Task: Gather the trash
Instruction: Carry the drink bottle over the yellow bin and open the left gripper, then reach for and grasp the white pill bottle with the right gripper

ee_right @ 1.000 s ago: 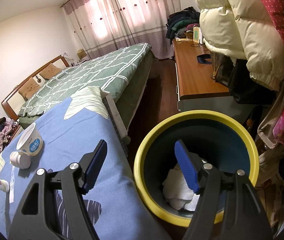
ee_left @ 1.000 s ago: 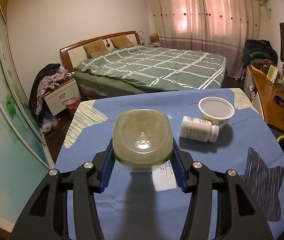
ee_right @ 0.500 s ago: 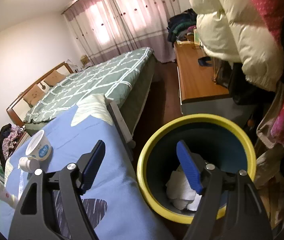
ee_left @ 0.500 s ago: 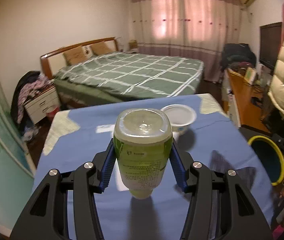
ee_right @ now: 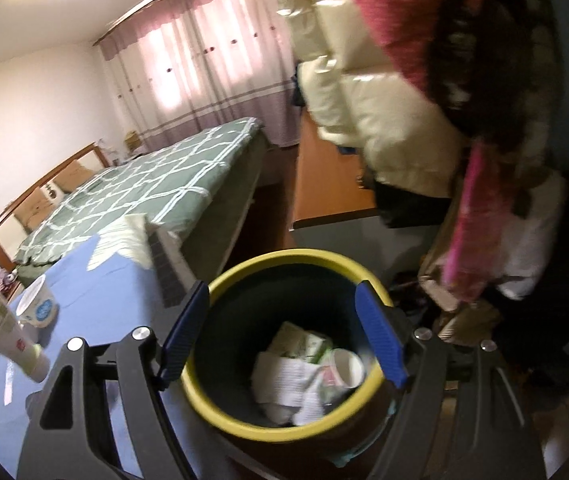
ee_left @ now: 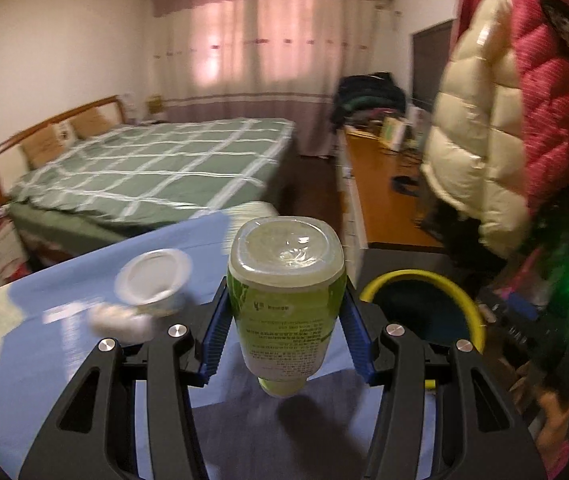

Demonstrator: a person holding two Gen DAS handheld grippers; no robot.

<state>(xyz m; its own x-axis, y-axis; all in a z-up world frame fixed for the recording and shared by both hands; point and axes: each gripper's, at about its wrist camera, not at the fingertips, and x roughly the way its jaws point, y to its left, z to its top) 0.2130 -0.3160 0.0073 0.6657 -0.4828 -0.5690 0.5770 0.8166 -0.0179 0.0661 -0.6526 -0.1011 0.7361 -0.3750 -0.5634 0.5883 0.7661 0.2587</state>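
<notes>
My left gripper (ee_left: 284, 332) is shut on a green plastic bottle (ee_left: 284, 304), held cap down above the blue table (ee_left: 84, 344). The bottle also shows at the left edge of the right wrist view (ee_right: 0, 332). A white cup (ee_left: 152, 280) and a white bottle (ee_left: 118, 318) lie on the table to its left. The yellow-rimmed bin (ee_left: 424, 312) stands to the right, beyond the table edge. My right gripper (ee_right: 284, 332) is open and empty over the bin (ee_right: 284, 412), which holds white paper, a carton and a cup.
A green checked bed (ee_left: 156, 168) lies behind the table. A wooden desk (ee_left: 380, 196) runs along the right. Puffy cream and pink jackets (ee_left: 516, 120) hang close above the bin.
My left gripper has lifted the green bottle and swung right, bringing the bin into view. My right gripper has moved closer over the bin, still open.
</notes>
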